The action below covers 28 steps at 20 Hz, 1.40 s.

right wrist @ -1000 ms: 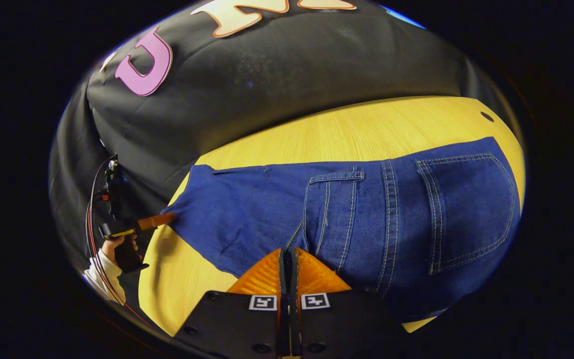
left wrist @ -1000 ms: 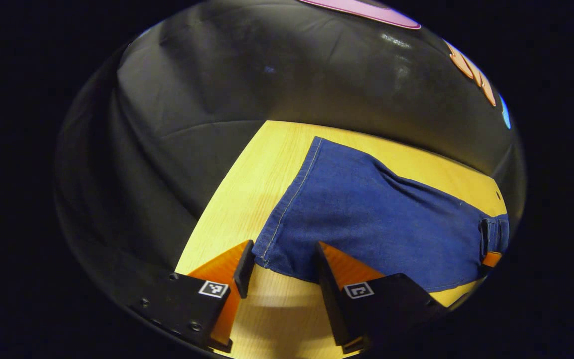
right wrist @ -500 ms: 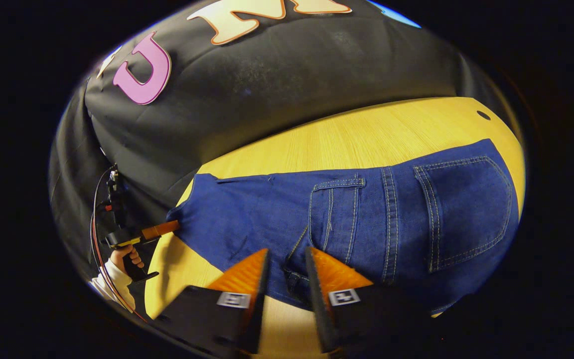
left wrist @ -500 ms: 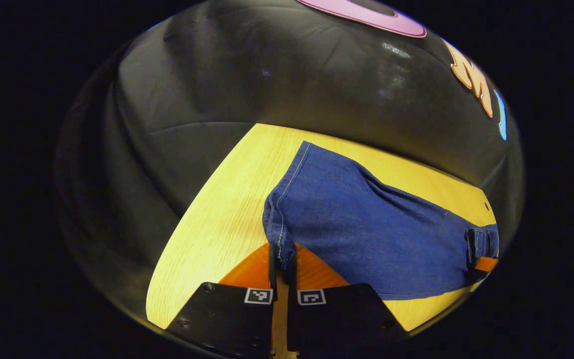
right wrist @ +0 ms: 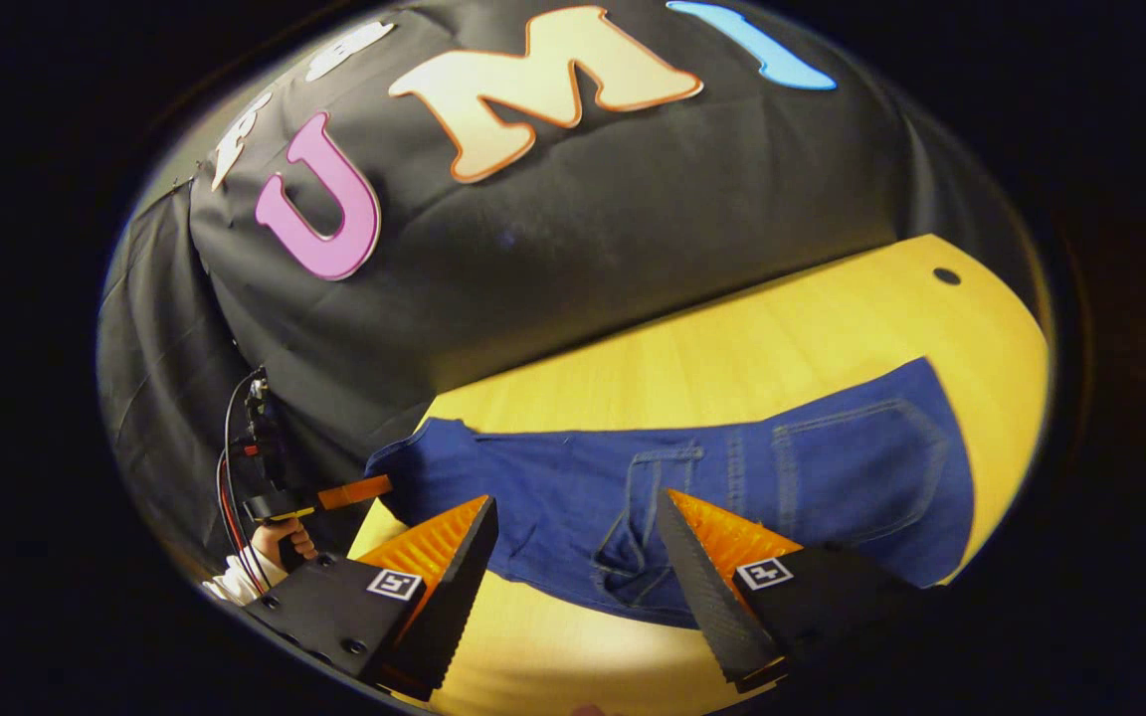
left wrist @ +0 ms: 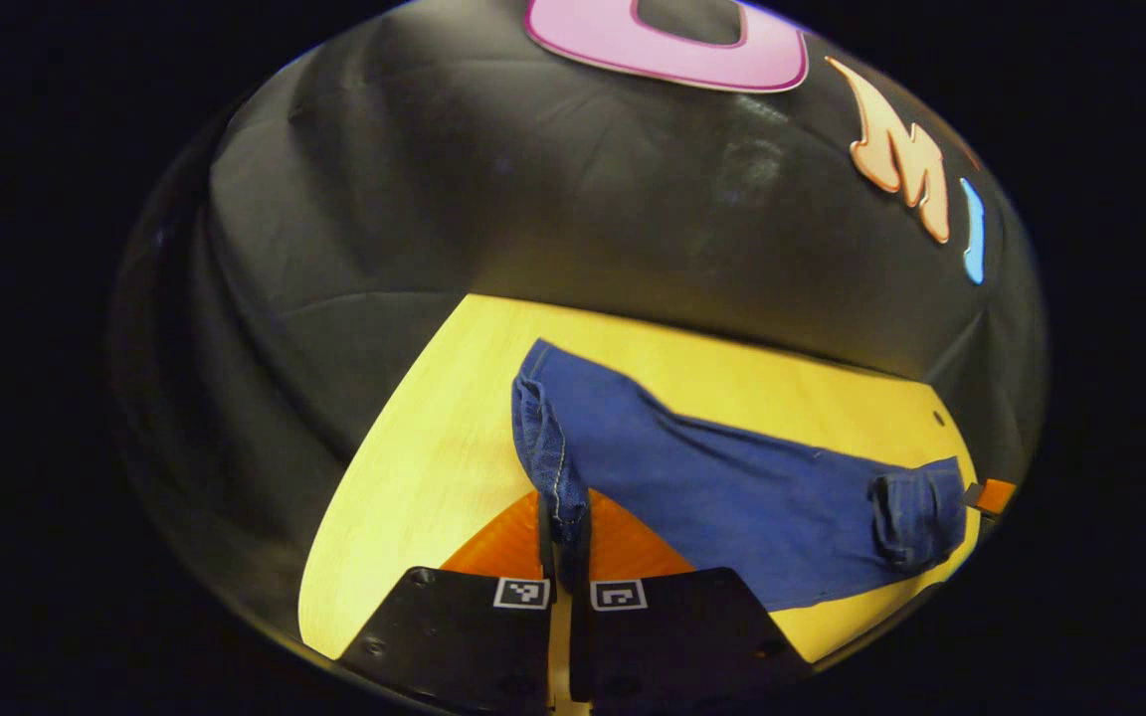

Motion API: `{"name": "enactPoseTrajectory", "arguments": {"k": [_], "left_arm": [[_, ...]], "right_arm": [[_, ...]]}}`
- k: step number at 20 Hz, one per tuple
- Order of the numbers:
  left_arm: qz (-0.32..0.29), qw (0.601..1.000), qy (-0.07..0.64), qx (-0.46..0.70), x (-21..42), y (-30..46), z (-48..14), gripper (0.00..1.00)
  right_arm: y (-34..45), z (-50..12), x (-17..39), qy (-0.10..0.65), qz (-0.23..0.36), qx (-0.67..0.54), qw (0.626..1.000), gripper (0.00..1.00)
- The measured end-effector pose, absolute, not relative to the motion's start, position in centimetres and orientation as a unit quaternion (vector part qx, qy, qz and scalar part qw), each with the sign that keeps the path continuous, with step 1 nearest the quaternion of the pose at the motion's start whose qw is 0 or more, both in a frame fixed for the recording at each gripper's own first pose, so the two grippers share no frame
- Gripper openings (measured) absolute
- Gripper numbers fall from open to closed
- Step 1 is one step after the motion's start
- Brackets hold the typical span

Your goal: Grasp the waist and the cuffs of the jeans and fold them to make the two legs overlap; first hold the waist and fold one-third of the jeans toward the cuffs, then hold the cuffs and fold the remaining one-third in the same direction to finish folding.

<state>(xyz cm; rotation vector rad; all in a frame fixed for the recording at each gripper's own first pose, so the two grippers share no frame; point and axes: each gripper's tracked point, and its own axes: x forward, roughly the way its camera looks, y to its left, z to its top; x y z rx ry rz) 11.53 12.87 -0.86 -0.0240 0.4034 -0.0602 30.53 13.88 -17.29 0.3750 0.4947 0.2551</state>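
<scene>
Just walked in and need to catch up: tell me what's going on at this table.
A person with a gripper in each hand is folding jeans on a wooden table. The left gripper is shut on the cuff and lifts it. The right gripper hangs open over the waist end, gripping nothing.

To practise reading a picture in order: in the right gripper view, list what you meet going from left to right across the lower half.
Hand → other claw → trouser cuff → back pocket → bare table.
</scene>
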Motion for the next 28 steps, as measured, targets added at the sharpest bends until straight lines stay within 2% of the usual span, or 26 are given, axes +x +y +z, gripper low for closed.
{"name": "enactPoseTrajectory", "arguments": {"k": [1,2,3,4,5,6,7,13,17,19,22,28], "left_arm": [[-0.032,0.980,0.196,-0.016,11.2,11.7,-0.1,0.00],[-0.036,0.980,0.192,-0.026,10.9,10.4,0.5,0.00],[-0.042,0.981,0.186,-0.037,10.5,8.7,1.3,0.00],[-0.047,0.982,0.179,-0.044,9.7,7.5,2.0,0.00],[-0.049,0.983,0.174,-0.044,8.9,5.9,2.8,0.00],[-0.054,0.984,0.167,-0.041,8.2,4.2,3.2,0.00],[-0.056,0.985,0.159,-0.038,7.3,2.3,4.0,0.00],[-0.083,0.987,0.136,-0.019,3.3,-11.8,6.1,0.00],[-0.119,0.985,0.125,-0.002,0.8,-21.5,6.1,0.00],[-0.138,0.982,0.131,0.007,0.1,-26.2,4.7,0.00],[-0.158,0.972,0.169,0.024,-1.1,-31.4,-0.7,0.00],[-0.140,0.957,0.236,0.098,-3.9,-34.0,-12.2,0.00]], "right_arm": [[12.2,-16.4,30.2,0.234,0.117,0.186,0.947,0.94],[10.5,-15.7,29.6,0.228,0.109,0.190,0.949,0.94],[8.6,-14.9,29.0,0.224,0.100,0.195,0.950,0.98],[6.7,-14.6,28.3,0.219,0.092,0.200,0.951,0.94],[4.6,-14.3,27.6,0.215,0.085,0.206,0.951,0.94],[2.6,-14.0,26.8,0.212,0.079,0.210,0.951,0.98],[0.5,-13.7,26.1,0.211,0.075,0.211,0.952,0.98],[-11.4,-13.8,23.1,0.214,0.055,0.205,0.954,0.98],[-16.2,-13.5,21.7,0.206,0.054,0.204,0.956,0.98],[-18.0,-13.7,21.2,0.202,0.052,0.208,0.956,0.99],[-19.6,-14.4,20.5,0.203,0.049,0.211,0.955,0.99],[-20.7,-16.9,18.8,0.225,0.046,0.190,0.954,0.98]]}}
